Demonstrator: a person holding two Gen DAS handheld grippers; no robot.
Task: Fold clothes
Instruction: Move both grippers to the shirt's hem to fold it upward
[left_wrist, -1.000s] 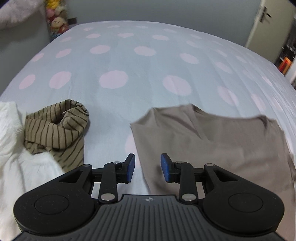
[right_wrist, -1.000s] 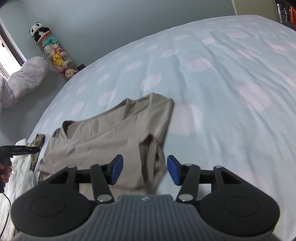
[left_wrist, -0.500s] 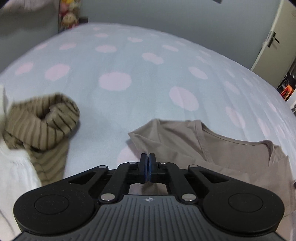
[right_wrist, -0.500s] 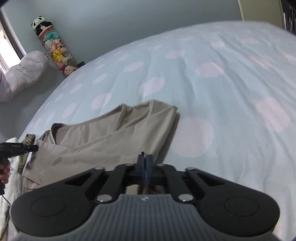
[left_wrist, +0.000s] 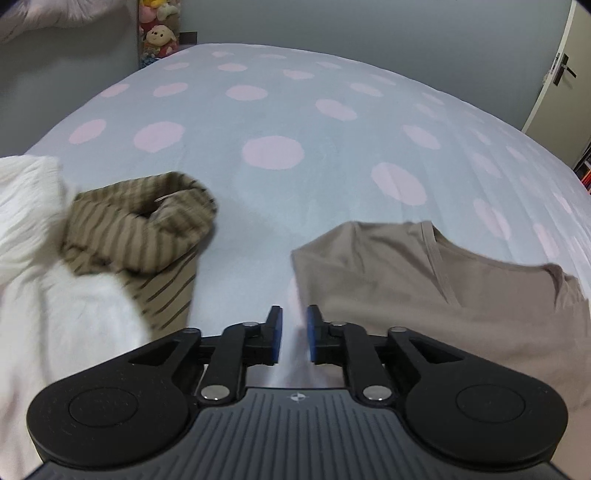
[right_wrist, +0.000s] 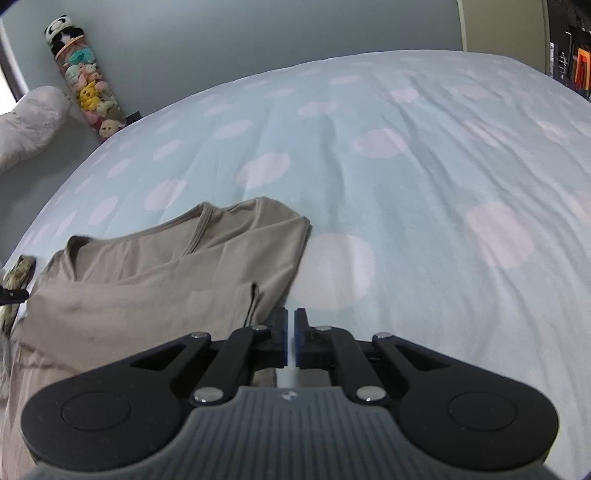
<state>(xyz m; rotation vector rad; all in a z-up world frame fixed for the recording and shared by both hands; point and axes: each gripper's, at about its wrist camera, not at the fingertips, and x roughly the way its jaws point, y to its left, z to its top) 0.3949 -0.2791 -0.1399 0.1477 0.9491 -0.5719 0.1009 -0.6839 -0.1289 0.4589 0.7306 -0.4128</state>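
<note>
Both the left gripper (left_wrist: 294, 334) and right gripper (right_wrist: 290, 339), narrowly parted after just reopening, hold nothing; the shirt (right_wrist: 155, 291) may slip, its fold unfinished.

Both the left claw (left_wrist: 294, 334) and right claw (right_wrist: 290, 338) have just been opening slightly, empty.

Taupe top (left_wrist: 424, 295): smooth matt knit cloth. Bedsheet (left_wrist: 295, 122): matt dotted cotton-like cloth. Striped garment (left_wrist: 140, 229): soft cloth.
</note>
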